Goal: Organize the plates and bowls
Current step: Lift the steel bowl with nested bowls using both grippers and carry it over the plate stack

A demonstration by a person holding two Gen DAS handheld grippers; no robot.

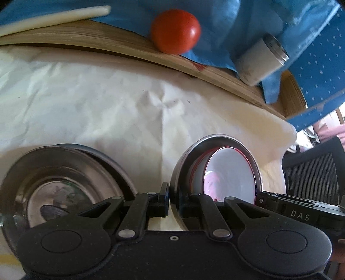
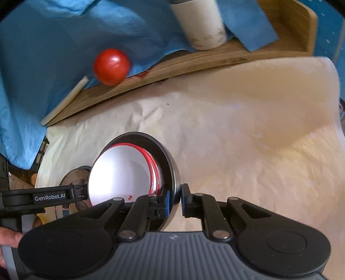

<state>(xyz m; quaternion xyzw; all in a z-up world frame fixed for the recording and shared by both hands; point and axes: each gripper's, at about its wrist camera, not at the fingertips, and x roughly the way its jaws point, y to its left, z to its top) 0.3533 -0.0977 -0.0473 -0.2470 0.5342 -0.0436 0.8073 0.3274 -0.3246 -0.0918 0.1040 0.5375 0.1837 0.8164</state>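
Note:
A steel bowl [image 1: 215,137] [image 2: 170,159] holds white red-rimmed dishes [image 1: 228,172] [image 2: 123,172] nested inside it. My left gripper [image 1: 174,199] is shut on the bowl's left rim, one finger outside and one inside. My right gripper [image 2: 175,199] is shut on the opposite rim in the same way. Each gripper shows in the other's view: the right gripper's body [image 1: 301,215] and the left gripper's arm [image 2: 51,197]. A stack of steel plates [image 1: 60,178] [image 2: 75,172] lies just left of the bowl on the white paper.
Crumpled white paper [image 1: 107,97] [image 2: 237,140] covers the table. Behind it a wooden board [image 1: 86,41] [image 2: 194,62] carries a red tomato [image 1: 175,31] [image 2: 112,66], a white cylinder cup [image 1: 261,60] [image 2: 200,23], a white stick [image 1: 54,16] and blue cloth [image 2: 43,53].

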